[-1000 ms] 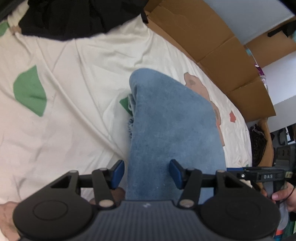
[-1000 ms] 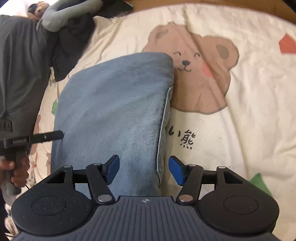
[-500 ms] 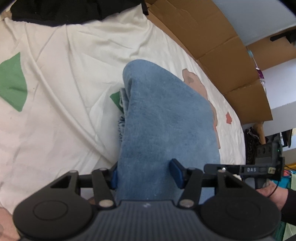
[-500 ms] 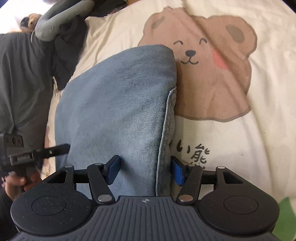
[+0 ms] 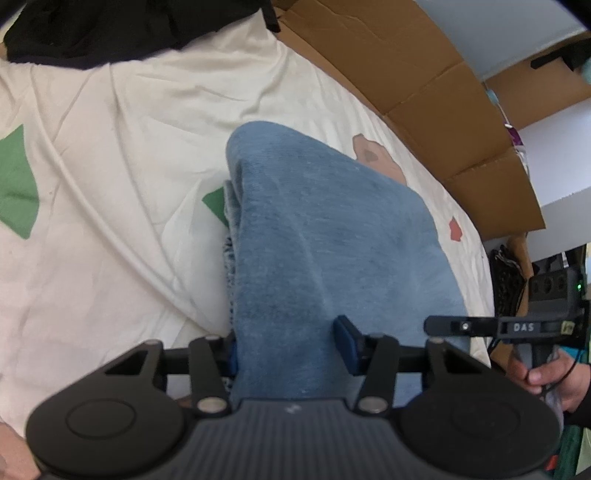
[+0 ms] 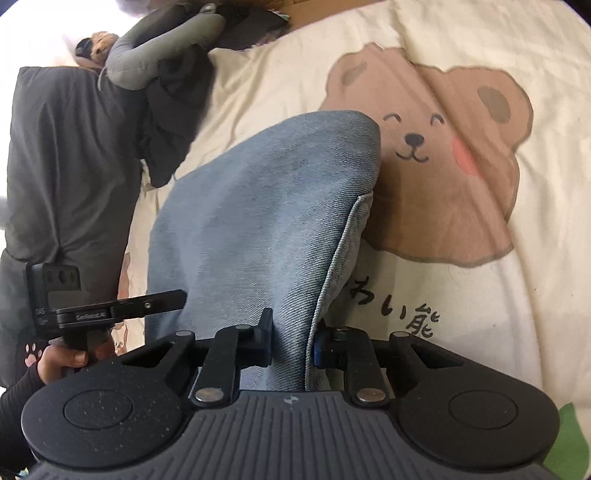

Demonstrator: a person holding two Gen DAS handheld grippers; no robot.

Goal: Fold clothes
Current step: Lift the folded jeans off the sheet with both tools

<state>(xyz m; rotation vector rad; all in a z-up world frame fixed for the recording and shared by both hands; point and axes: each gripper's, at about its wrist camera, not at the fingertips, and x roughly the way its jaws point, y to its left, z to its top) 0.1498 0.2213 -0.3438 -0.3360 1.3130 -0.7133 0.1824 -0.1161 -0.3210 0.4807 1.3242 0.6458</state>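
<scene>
Jeans (image 6: 258, 229), folded into a long blue bundle, lying on bear-print sheet (image 6: 461, 277) with near end up between both grippers; right gripper (image 6: 291, 345) closing, jaws narrow and already pinching the seam edge; left gripper (image 5: 286, 350) closing too, jaws about half wide, straddling the near edge, pads apparently not yet pressing. Likely trouble: uneven grip, right side biting while left side stays loose, so a lift could drag one corner, skew the fold, spill inner layers peeking out at left edge. Lesser risk: snagging sheet underneath, or sliding bundle toward dark clothes (image 5: 110, 29) beyond.
</scene>
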